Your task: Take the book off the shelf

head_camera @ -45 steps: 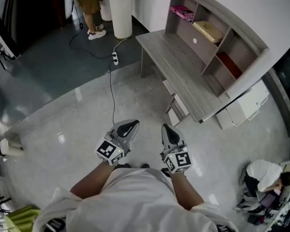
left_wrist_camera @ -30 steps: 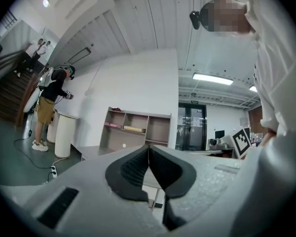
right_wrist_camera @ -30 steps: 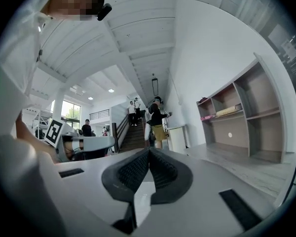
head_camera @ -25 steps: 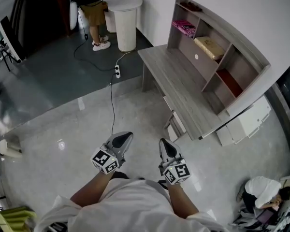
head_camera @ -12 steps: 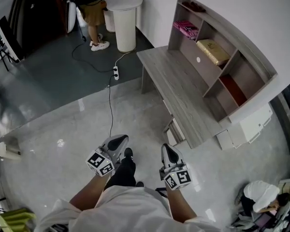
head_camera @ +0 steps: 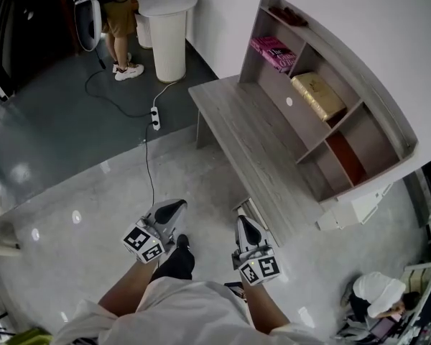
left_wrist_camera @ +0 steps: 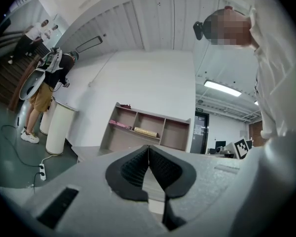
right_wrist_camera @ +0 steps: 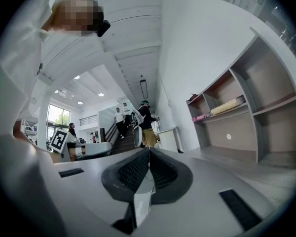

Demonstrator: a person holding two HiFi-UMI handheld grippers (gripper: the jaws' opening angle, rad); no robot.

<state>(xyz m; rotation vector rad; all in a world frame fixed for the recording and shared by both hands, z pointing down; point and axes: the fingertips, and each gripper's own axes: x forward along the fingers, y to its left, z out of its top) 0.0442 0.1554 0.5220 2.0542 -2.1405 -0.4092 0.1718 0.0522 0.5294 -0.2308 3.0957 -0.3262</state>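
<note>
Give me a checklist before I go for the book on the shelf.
1. Left gripper empty: ok, jaws together, nothing between them.
2. Right gripper empty: ok, same.
3. Jaws open for a grasp: not ok, both shut.
4. Books in view: ok, tan book in the middle compartment of the shelf, pink book in the left one.
5. Shelf within reach: not ok, both grippers are over the floor, short of the desk.
6. Which book is meant: cannot tell.
</note>
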